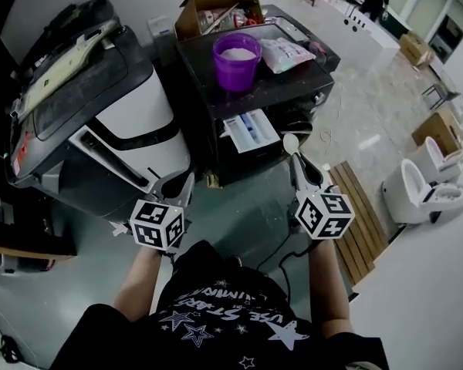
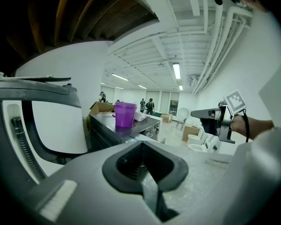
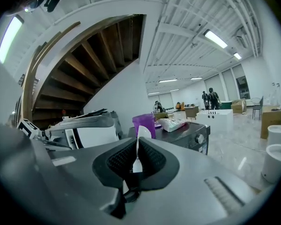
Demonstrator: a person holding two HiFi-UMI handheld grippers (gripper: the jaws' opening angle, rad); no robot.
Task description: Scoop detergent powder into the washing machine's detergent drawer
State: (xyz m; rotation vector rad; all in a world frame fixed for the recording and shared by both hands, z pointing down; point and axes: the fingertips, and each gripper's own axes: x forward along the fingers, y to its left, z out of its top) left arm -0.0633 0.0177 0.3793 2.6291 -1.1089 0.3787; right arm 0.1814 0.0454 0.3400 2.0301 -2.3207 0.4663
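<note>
The washing machine (image 1: pixel 131 106) stands at the left, its long white-edged detergent drawer (image 1: pixel 112 160) pulled out at the front. A purple cup (image 1: pixel 237 58) with white powder in it sits on a dark appliance top (image 1: pixel 293 83). My right gripper (image 1: pixel 295 160) is shut on a white spoon (image 1: pixel 291 142), bowl up, in front of that appliance. The spoon (image 3: pixel 143 134) stands between the pads, in line with the purple cup (image 3: pixel 144 124). My left gripper (image 1: pixel 187 182) hovers near the drawer's near end, jaws together, nothing in them. The left gripper view shows the cup (image 2: pixel 125 114) and the right gripper (image 2: pixel 210 114).
A cardboard box (image 1: pixel 216 10) and a bag (image 1: pixel 285 52) lie behind and beside the cup. A leaflet (image 1: pixel 251 129) hangs on the appliance front. A wooden slatted board (image 1: pixel 359 222) and white toilets (image 1: pixel 424 187) are on the floor to the right.
</note>
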